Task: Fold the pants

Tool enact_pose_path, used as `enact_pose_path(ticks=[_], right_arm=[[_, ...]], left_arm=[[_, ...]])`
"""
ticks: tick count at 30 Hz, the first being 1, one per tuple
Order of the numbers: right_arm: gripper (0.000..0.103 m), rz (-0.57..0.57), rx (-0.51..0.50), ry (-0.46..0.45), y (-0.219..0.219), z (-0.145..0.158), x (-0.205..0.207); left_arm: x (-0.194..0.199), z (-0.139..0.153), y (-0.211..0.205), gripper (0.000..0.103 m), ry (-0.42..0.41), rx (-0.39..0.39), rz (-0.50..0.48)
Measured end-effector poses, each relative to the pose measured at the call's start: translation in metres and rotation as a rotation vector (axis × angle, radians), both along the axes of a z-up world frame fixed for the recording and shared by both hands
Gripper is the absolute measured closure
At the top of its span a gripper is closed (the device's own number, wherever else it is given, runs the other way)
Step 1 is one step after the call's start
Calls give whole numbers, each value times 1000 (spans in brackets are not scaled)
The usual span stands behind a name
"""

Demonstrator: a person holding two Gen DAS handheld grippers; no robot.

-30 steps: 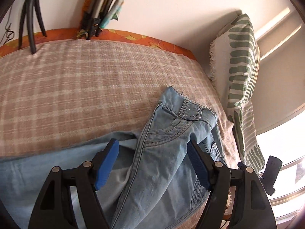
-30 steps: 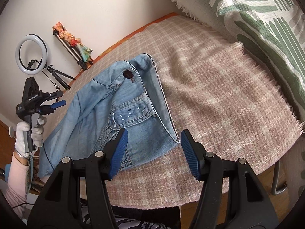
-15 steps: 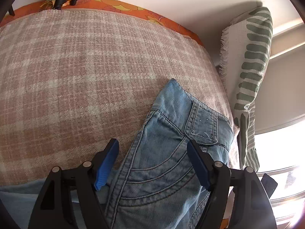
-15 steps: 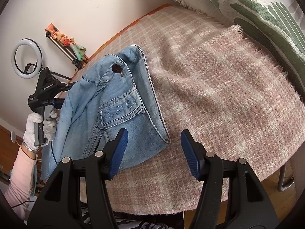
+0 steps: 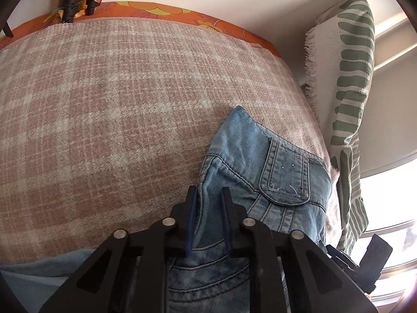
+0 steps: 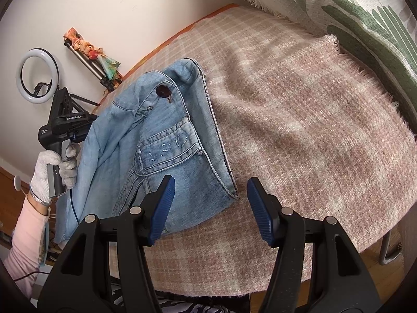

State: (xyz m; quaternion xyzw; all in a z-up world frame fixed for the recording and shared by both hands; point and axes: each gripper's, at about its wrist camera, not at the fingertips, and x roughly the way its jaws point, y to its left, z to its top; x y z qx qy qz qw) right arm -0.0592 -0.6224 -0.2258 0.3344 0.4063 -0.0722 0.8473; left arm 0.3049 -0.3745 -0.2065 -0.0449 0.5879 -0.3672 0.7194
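Light blue jeans (image 5: pixel 263 161) lie on a pink plaid blanket (image 5: pixel 117 99). In the left wrist view my left gripper (image 5: pixel 208 195) is shut on a fold of the jeans just below the waistband and back pocket. In the right wrist view the jeans (image 6: pixel 166 140) show their waistband, brown button and studded pocket. My right gripper (image 6: pixel 211 190) is open, its jaws wide apart just above the waistband's near corner, touching nothing. The left gripper's body (image 6: pixel 62 130) shows there at the left, in a gloved hand, its fingers hidden behind the denim.
A green-striped white pillow (image 5: pixel 346 78) stands at the bed's right end, also in the right wrist view (image 6: pixel 351 7). A ring light (image 6: pixel 36 75) and tripods stand by the wall. The blanket's fringed edge (image 6: pixel 370 83) and bed edge lie near the right gripper.
My left gripper moved forward over the jeans and closed on a fold near the waistband. The right gripper stayed open and drew a little closer to the waistband corner.
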Motion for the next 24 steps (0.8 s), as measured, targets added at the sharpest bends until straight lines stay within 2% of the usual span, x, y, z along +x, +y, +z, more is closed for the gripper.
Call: enact_pose_path(ticks=[4,11,16,21,23,24], right_arm=[[42,0,-10,-11,0,9,3],[42,29,-19,-74,2,43,22],[42,57,-3,-131,8,73,48],[42,79,76,-152,14,89,81],[28,86,112,-143,13,86,91],[25,95,138,-130,13,82,96]], left_arm=[[-3,11,10,97,-25,-34,-6],[-25,34,6,97,-60,-92,-86],[-59,46,3,97,-86,-116,-168],[-99,57,-4,97,-107,-154,-267],[-115,57,-10,98,-91,-165,-314],[-122,56,-11,98,-87,-165,-339]])
